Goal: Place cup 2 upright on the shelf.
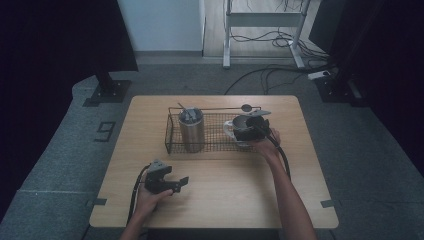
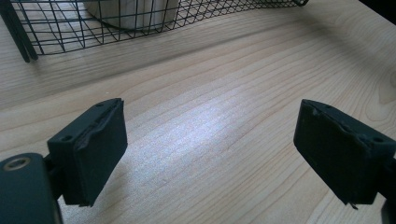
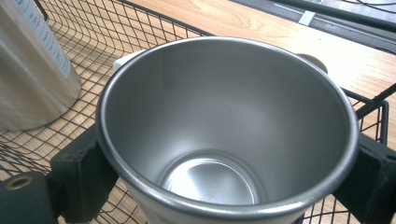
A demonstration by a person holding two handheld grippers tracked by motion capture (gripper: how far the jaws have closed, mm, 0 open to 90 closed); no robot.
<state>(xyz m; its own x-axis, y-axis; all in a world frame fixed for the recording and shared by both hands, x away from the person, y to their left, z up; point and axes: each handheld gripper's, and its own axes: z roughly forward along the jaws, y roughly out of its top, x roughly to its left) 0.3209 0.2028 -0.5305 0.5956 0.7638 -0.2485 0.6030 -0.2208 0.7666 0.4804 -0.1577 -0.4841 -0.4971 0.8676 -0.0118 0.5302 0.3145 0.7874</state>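
Wooden table (image 1: pixel 220 195) first, wire basket (image 1: pixel 172 135) set across far half. Tall steel tumbler (image 1: pixel 191 129) stands at basket's left end. Steel cup (image 3: pixel 224 135) at right end, upright, open, empty, inside basket. Right gripper (image 1: pixel 245 131) on it now: jaws pressed to opposite outer walls just under rim. Judgement: light, rigid, smooth metal, likely slippery; tapered wall may slide, so grip high under rolled lip. Left gripper (image 2: pixel 210 154) low over bare wood, jaws spread wide, holding nothing.
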